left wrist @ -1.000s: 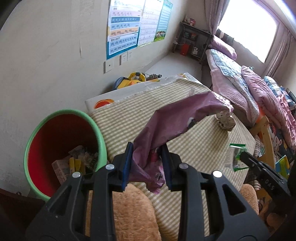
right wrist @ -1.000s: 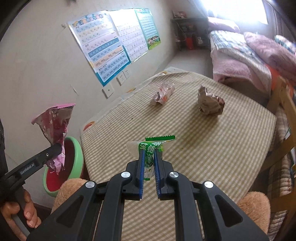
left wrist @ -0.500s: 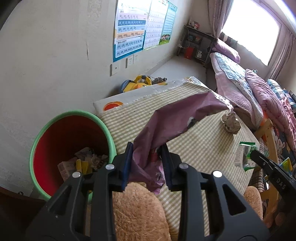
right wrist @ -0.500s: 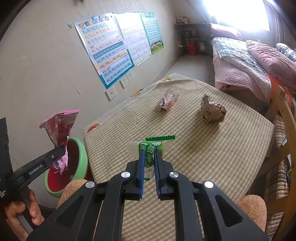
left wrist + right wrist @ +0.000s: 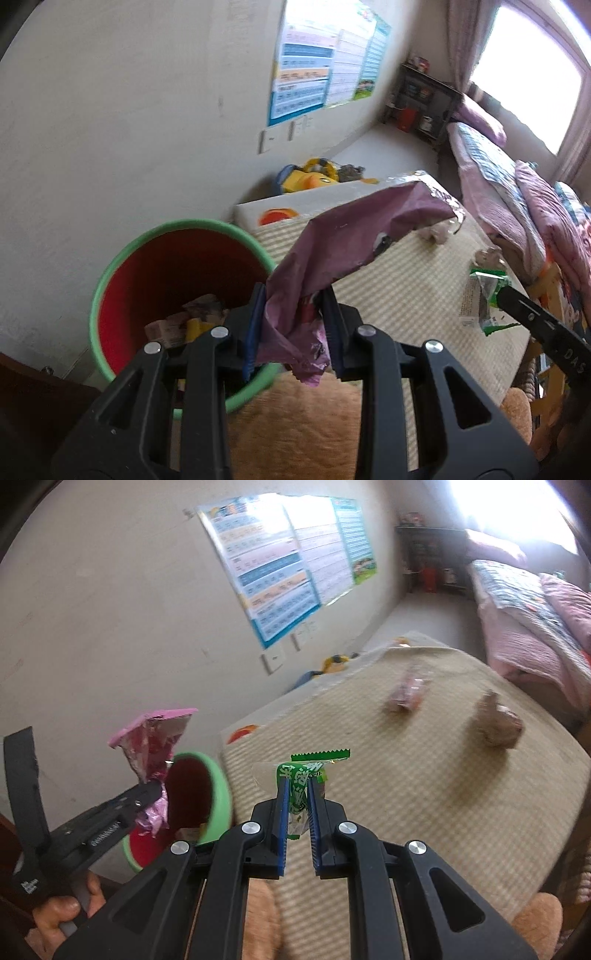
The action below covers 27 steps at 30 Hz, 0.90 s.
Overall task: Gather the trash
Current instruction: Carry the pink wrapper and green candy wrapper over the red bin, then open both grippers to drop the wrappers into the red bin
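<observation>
My left gripper (image 5: pixel 293 328) is shut on a crumpled purple snack bag (image 5: pixel 347 243) and holds it over the near right rim of a red bin with a green rim (image 5: pixel 177 266) that holds some trash. The right wrist view also shows that gripper (image 5: pixel 147 794), the bag (image 5: pixel 151 746) and the bin (image 5: pixel 218 786). My right gripper (image 5: pixel 297 801) is shut on a green wrapper (image 5: pixel 299 779) above the checked table (image 5: pixel 424 812). A crumpled brown paper (image 5: pixel 498 723) and a small pink wrapper (image 5: pixel 408 692) lie farther out on the table.
The bin stands on the floor at the table's left corner, against the wall. A brown plush toy (image 5: pixel 295 424) lies at the table's near edge. Yellow toys (image 5: pixel 314 177) lie by the wall. A bed (image 5: pixel 535 627) stands to the right.
My left gripper has carried the purple bag left, from above the table toward the bin's rim. My right gripper has drifted slightly left with the green wrapper.
</observation>
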{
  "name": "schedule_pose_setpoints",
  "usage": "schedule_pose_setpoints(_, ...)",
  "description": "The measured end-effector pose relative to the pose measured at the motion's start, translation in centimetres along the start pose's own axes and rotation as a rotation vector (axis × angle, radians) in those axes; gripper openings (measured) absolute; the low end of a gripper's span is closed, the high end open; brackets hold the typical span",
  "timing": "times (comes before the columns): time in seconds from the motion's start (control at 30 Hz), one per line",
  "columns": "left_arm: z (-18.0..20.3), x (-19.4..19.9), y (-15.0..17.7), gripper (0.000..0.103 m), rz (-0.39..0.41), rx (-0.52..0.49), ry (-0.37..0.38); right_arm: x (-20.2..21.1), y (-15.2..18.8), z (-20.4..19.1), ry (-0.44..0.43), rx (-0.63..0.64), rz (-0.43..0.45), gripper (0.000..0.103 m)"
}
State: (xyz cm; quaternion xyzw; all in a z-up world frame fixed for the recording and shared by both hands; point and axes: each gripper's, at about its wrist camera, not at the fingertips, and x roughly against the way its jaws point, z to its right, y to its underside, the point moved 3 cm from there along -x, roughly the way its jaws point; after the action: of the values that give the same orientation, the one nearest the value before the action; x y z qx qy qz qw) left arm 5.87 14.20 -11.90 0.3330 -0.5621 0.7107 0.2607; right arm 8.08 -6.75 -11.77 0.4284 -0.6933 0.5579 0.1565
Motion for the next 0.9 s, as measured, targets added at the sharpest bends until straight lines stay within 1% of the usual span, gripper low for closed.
schedule_pose_setpoints(0.17, -3.4, -0.4, 0.3, 0.029, -0.014, 0.057, -0.046, -2.2, -0.3, -3.4, -0.061, 0.045, -0.036, 0.010)
schedule_pose_setpoints(0.27, -5.7, -0.8, 0.8, 0.029, -0.030, 0.094, -0.078, -3.3, -0.6, -5.1, -0.078, 0.073, -0.048, 0.010)
schedule_pose_setpoints(0.43, -8.6, -1.4, 1.4, 0.029, -0.056, 0.142, -0.110, -4.6, -1.1, -7.5, -0.106, 0.108, -0.065, 0.011)
schedule_pose_setpoints(0.6, -10.0, -1.8, 1.8, 0.029, -0.070, 0.164, -0.123, -5.5, -1.1, -9.2, -0.116, 0.139, -0.071, 0.011)
schedule_pose_setpoints(0.77, -11.0, -2.3, 2.2, 0.029, -0.084, 0.179, -0.134, -6.1, -1.1, -10.1, -0.122, 0.152, -0.087, 0.011)
schedule_pose_setpoints(0.9, -12.0, -3.2, 2.7, 0.029, -0.110, 0.192, -0.150, -6.9, -1.0, -10.8, -0.124, 0.164, -0.096, 0.011)
